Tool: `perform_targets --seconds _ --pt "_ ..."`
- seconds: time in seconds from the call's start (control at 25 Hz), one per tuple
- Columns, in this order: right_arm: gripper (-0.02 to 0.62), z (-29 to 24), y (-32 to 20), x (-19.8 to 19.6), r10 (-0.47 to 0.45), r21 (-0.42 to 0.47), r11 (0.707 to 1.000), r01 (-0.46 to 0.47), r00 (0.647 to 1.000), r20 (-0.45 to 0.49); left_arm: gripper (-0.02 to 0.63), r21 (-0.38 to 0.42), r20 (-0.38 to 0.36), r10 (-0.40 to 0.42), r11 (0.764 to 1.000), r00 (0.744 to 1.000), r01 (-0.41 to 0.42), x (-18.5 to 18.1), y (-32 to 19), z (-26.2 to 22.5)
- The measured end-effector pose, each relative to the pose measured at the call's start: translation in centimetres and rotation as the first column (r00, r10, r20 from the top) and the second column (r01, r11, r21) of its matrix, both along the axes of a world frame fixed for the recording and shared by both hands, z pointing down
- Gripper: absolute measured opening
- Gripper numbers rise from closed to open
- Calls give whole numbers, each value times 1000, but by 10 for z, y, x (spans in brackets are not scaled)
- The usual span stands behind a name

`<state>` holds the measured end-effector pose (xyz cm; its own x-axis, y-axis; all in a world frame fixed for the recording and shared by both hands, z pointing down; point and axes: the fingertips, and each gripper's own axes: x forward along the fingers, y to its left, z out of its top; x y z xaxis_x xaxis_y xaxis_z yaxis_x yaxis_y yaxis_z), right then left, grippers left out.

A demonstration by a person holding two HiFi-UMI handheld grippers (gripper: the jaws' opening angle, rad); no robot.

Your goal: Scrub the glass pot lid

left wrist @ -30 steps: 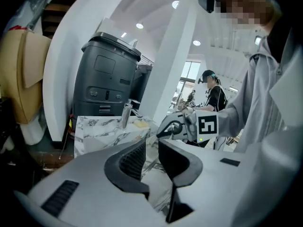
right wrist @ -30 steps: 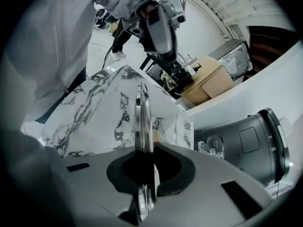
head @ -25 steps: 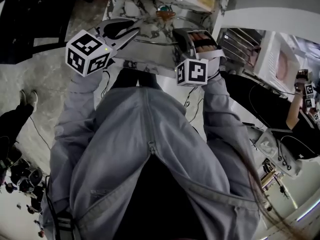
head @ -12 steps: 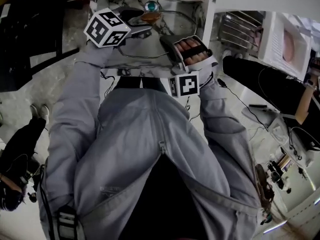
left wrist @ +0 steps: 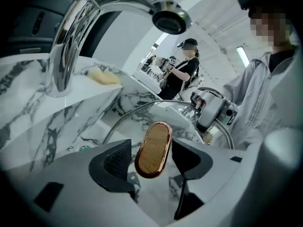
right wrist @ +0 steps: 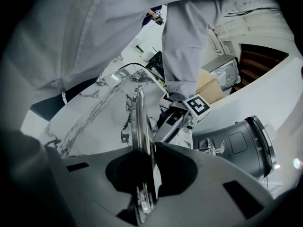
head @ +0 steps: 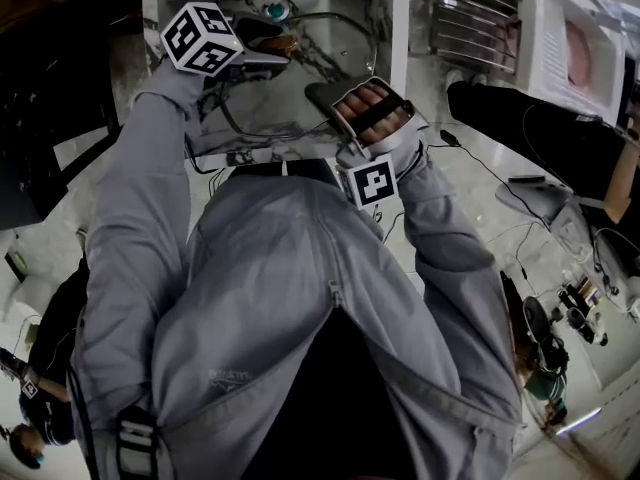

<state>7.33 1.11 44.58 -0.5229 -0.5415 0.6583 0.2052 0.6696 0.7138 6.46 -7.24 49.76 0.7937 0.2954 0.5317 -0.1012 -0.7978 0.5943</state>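
Note:
The glass pot lid (head: 330, 53) stands on edge in a marble sink (head: 300, 118), its steel rim (right wrist: 140, 126) pinched between the jaws of my right gripper (right wrist: 142, 174), which is shut on it. The lid's oval copper-and-wood knob (left wrist: 154, 149) faces my left gripper (left wrist: 150, 157). Its jaws have just been opening and now stand wide on either side of the knob, with a gap at each pad. In the head view the left gripper (head: 268, 50) is at the top left, by the knob (head: 283, 43).
A chrome faucet (left wrist: 109, 13) arches over the sink, and a yellow sponge (left wrist: 104, 77) lies on the marble ledge behind it. A dish rack (head: 470, 28) stands right of the sink. A black cylindrical device (right wrist: 241, 145) sits close by. Another person (left wrist: 182, 72) stands nearby.
My left gripper has dropped from up at the left and tipped toward the lid, so its jaws now straddle the knob. The right gripper keeps its hold on the rim.

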Motion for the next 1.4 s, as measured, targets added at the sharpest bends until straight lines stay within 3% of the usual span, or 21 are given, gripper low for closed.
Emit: perform_targets --seconds 0.2,0.4,0.76,0.96,1.2,1.4 --pt "43 4 6 4 -21 10 1000 21 1000 -7 238 -68 -47 31 997 998 -34 4 9 0" --pt "66 15 16 9 -48 -3 999 48 998 -35 225 -56 5 86 995 996 -86 3 20 5" --pt "114 41 19 31 24 -122 992 -36 994 -103 196 5 50 7 1000 999 -7 -1 19 5" --pt "164 54 20 55 167 -269 942 -202 975 -145 187 36 104 -24 999 994 21 -2 16 12" --pt "164 44 15 91 300 -290 887 -360 926 -231 187 102 189 -41 995 981 21 -5 12 28" --pt "164 14 -10 107 386 -289 857 -427 903 -191 186 163 251 -33 987 967 -9 -4 15 39"
